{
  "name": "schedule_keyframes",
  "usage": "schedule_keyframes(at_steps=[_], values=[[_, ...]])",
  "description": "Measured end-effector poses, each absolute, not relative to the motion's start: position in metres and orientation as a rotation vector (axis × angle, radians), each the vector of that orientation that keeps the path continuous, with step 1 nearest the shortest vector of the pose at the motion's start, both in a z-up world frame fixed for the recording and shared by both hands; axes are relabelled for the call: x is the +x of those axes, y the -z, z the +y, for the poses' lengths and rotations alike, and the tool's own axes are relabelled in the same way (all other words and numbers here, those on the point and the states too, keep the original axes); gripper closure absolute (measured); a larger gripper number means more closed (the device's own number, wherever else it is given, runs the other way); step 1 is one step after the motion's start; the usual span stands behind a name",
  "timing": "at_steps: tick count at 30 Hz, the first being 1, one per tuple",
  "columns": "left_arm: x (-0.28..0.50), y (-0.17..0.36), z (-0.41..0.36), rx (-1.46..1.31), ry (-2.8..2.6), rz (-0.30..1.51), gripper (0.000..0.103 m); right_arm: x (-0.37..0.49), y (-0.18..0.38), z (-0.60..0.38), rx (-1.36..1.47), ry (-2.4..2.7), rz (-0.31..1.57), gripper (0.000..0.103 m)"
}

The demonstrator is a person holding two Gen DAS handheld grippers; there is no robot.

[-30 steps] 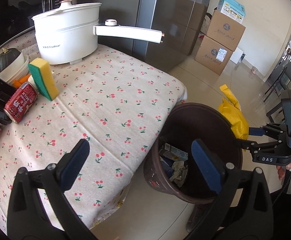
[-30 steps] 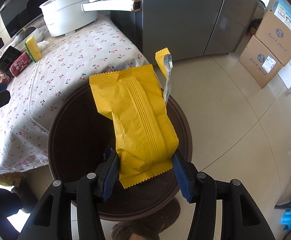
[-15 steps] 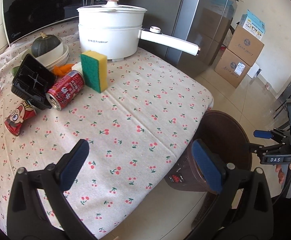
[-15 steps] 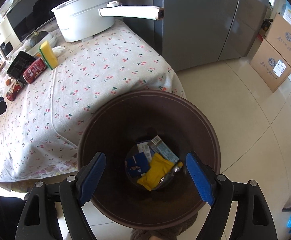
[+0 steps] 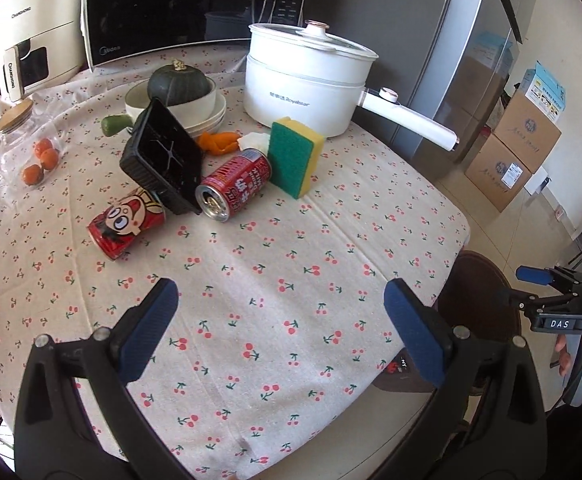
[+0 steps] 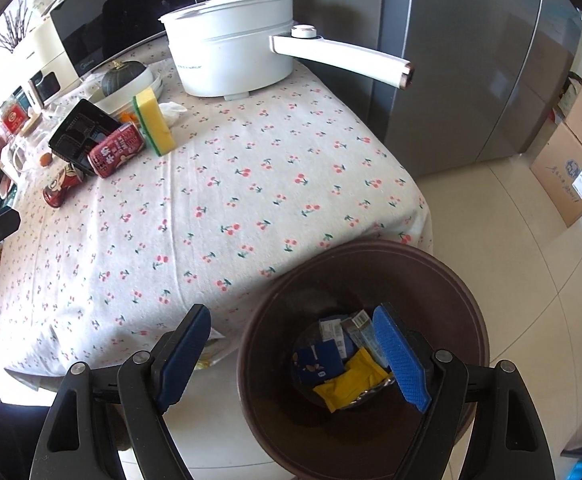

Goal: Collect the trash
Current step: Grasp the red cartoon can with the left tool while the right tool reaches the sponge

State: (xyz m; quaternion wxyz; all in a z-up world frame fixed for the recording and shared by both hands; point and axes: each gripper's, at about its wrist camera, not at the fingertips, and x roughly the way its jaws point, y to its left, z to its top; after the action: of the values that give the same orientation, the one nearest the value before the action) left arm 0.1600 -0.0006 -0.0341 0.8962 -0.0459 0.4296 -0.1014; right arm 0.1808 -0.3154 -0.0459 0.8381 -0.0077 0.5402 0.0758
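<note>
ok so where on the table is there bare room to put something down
The near half of the tablecloth is bare, from the red can and sponge to the edge by the bin. Crowded: far left, around the black tray, bowls and pot.

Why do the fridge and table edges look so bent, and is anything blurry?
Fisheye lenses bow both views: the fridge curves in the right wrist view, and dark corners ring each frame. The tablecloth looks slightly soft there; the left wrist view is sharper, with the microwave door reflecting the room.

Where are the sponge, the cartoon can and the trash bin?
sponge (image 5: 291, 155), left wrist view, green face.
cartoon can (image 5: 127, 225), left wrist view, printed side.
trash bin (image 6: 443, 268), right wrist view, far rim.
</note>
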Motion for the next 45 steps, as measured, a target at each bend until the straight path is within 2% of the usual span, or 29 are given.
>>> schedule_keyframes(at_steps=[6,17,26,32,36,39,45], values=[[0.166,0.035,0.038,-0.095,0.146,0.910,0.001,0.201,0.042,-0.280,-0.017,-0.205,1.130,0.017],[0.204,0.067,0.092,-0.068,0.034,0.995,0.001,0.243,0.045,-0.225,-0.026,-0.274,1.119,0.017],[0.258,0.100,0.087,0.178,0.135,1.002,0.003,0.264,0.062,-0.211,-0.057,-0.272,1.149,0.017],[0.284,0.118,0.094,0.149,0.180,1.028,0.012,0.275,0.072,-0.209,-0.099,-0.248,1.151,0.017],[0.282,0.122,0.107,0.014,0.221,1.038,0.033,0.285,0.076,-0.203,-0.069,-0.262,1.146,0.017],[0.272,0.124,0.111,-0.036,0.220,1.046,0.041,0.298,0.080,-0.196,-0.027,-0.276,1.143,0.017],[0.252,0.126,0.129,-0.152,0.174,1.073,0.044,0.333,0.091,-0.168,0.006,-0.305,1.117,0.017]])
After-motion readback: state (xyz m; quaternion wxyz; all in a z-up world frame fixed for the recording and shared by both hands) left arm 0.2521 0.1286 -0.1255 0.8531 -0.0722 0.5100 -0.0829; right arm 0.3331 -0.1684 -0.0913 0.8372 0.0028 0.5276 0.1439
